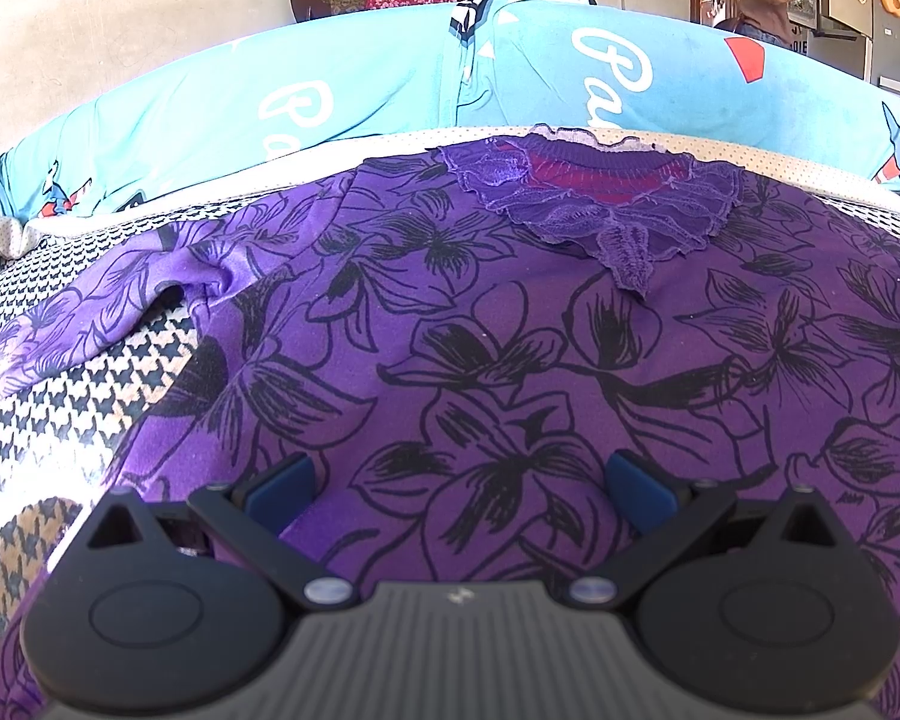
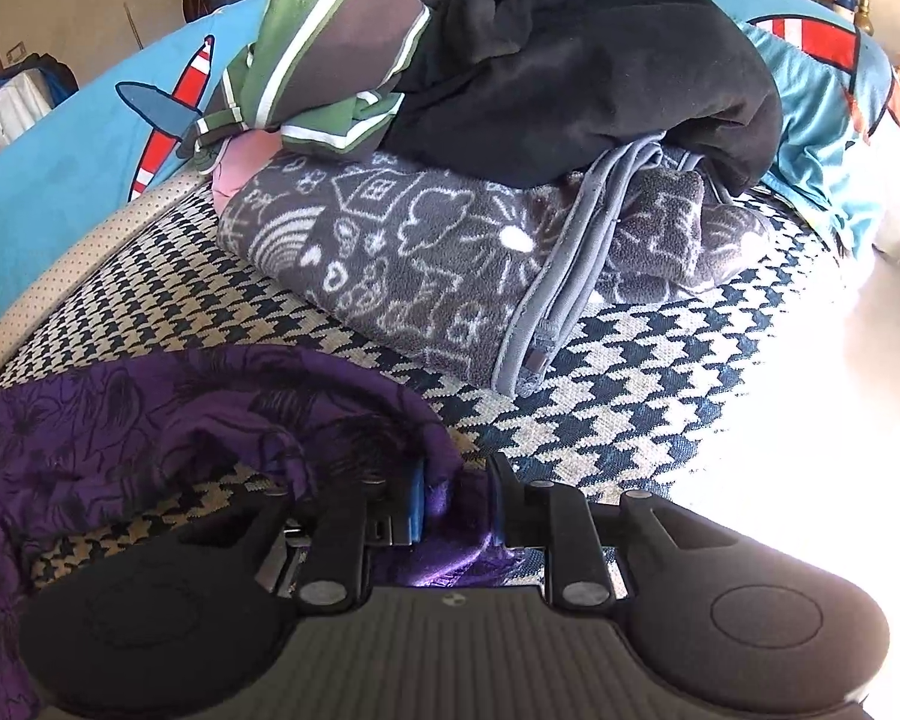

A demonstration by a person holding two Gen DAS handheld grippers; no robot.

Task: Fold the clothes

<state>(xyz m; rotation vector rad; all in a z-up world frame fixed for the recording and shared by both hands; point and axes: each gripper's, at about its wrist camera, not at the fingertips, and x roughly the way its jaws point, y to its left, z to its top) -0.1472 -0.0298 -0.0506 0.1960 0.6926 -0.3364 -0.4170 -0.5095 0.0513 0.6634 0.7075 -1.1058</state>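
The purple floral top (image 1: pixel 510 360) lay spread front-up on the houndstooth cover (image 1: pixel 60 396) of what looked like a sofa or bed, its lace collar (image 1: pixel 594 204) at the far edge against the blue cushion (image 1: pixel 360 90), so the body was flat and ready for folding. One sleeve (image 1: pixel 108 312) trailed out to the left, rumpled and not yet tucked in. The left gripper (image 1: pixel 459 489) hovered low over the near part of the top with its blue pads wide apart and nothing between them, probably waiting to pin or take the hem. The right gripper (image 2: pixel 456 504) was clamped on a bunched edge of the same purple cloth, its pads nearly together with the fabric pinched between them; that hold likely served to carry this side over the body. Farther off, a grey patterned blanket (image 2: pixel 426 252) carried a black garment (image 2: pixel 570 66) and a green striped one (image 2: pixel 330 42), stacked clear of the working area.
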